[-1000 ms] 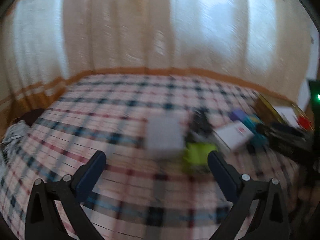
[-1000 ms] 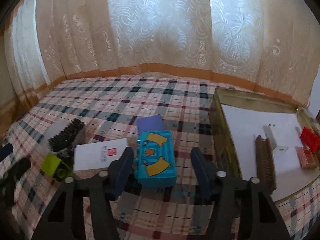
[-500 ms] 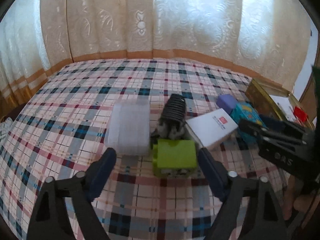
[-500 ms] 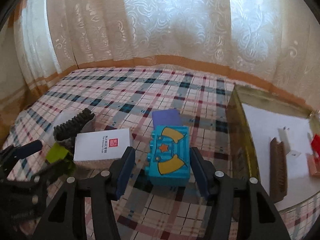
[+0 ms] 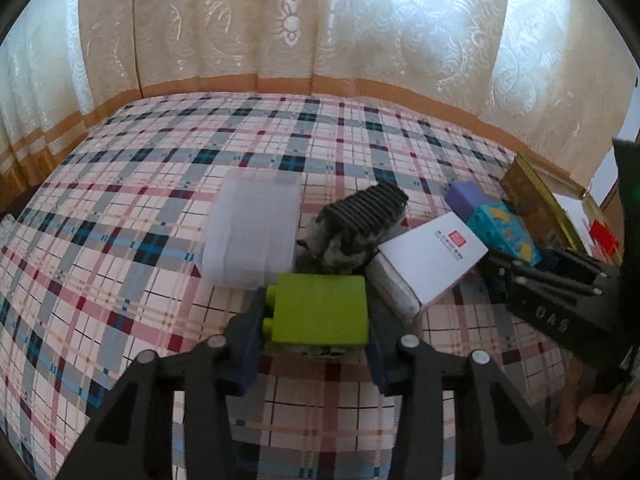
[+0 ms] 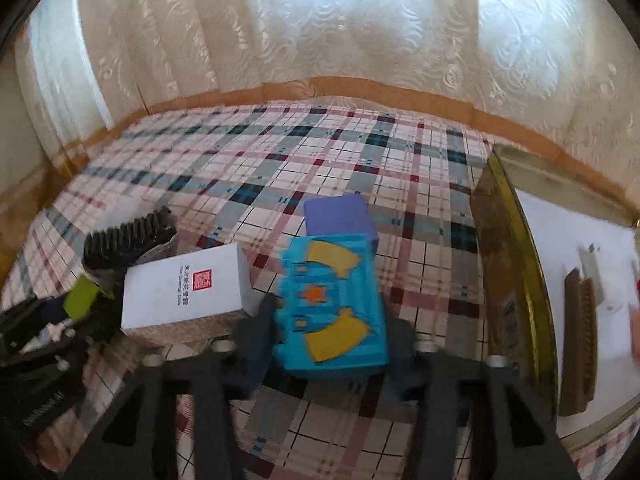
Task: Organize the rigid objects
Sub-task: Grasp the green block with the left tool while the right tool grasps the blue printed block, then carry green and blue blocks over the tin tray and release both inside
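Fingers of the left gripper [image 5: 316, 344] clamp the lime green block [image 5: 320, 312] on the plaid cloth [image 5: 120, 240], beside a white box [image 5: 432, 256]. The right gripper [image 6: 328, 344] clamps the blue toy block [image 6: 332, 304], near the tray [image 6: 516, 264] at the cloth's right edge.

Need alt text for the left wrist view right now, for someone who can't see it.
The left tool has its fingers against both sides of a lime green block on a plaid tablecloth. Just behind sit a translucent white container, a black ribbed object and a white box; the right tool's body enters from the right.
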### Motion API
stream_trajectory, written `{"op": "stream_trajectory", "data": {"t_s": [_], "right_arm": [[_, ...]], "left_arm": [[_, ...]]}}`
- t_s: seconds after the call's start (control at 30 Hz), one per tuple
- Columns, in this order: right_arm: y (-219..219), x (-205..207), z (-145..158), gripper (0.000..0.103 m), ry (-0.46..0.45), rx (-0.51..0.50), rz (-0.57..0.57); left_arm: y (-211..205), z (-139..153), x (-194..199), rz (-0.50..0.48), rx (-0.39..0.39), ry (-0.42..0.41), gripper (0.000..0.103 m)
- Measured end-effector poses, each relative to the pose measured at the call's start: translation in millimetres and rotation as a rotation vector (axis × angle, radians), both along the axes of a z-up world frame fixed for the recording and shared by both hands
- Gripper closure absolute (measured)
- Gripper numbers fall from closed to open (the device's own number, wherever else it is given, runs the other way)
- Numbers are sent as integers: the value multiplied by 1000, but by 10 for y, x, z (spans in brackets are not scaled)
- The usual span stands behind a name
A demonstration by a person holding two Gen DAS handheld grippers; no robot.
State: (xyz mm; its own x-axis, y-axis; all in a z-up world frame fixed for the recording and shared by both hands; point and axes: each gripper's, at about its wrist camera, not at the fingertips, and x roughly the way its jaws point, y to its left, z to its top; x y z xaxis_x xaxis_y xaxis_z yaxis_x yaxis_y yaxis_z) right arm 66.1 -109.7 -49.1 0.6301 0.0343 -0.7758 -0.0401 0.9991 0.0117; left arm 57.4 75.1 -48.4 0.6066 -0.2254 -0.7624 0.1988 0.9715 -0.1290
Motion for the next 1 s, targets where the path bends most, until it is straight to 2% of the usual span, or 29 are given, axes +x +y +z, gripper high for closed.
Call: {"op": "stream_trajectory", "data": {"t_s": [0.13, 0.23, 0.37, 0.5, 0.6, 1.0], "right_arm": [[0, -49, 30, 58, -17, 17, 29], [-41, -163, 135, 58, -91, 49, 45], [-14, -357, 295, 58, -205, 63, 88], [-41, -537, 456, 58, -304, 153, 137], [-31, -620, 538, 58, -356, 162, 137], [-157, -752, 628, 58, -423, 157, 96]], "left_arm": [[84, 41, -55, 30, -34, -26, 61], [138, 110, -170, 58, -61, -78, 61], [206, 239, -355, 121, -67, -188, 61], [257, 302, -449, 174, -88, -241, 61], [219, 349, -490, 205, -59, -277, 61], [-175, 595, -620, 201, 54, -380, 61]]}}
